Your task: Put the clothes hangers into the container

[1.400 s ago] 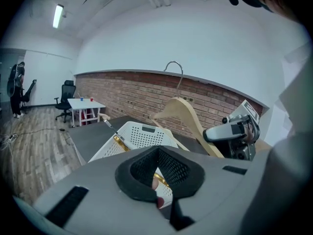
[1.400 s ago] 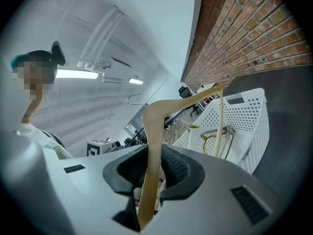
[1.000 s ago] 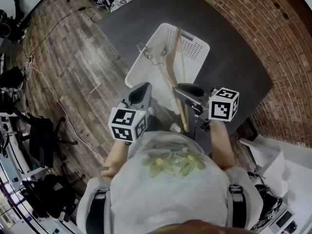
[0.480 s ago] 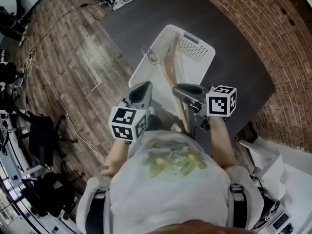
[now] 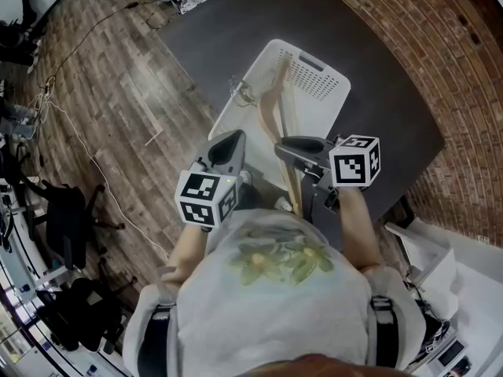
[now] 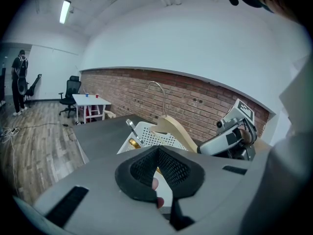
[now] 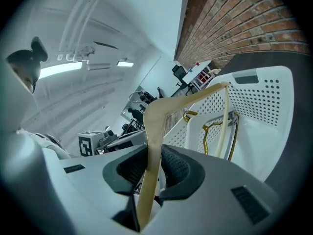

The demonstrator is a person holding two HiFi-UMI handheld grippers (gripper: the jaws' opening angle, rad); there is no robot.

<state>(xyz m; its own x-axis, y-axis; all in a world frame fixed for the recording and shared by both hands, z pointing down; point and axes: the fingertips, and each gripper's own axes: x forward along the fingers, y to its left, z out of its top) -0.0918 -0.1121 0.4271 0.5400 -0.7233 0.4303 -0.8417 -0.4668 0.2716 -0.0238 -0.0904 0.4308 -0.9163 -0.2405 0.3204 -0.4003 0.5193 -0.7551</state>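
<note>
While my right tool (image 5: pixel 287 148) clamps the smooth wooden hanger (image 5: pixel 277 104), it slants into the white perforated basket (image 5: pixel 318 81) (gold wire hanger (image 7: pixel 208 131) inside) on the dark tabletop (image 5: pixel 385 93); left tool (image 5: pixel 233 140) closed, empty.

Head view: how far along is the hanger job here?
Done: a gold metal hanger already lies in the white perforated plastic basket. In hand: the right gripper clamps a pale wooden hanger, angled over the basket. The left gripper holds nothing. Left: lower it in and release; I see no other hangers outside.
</note>
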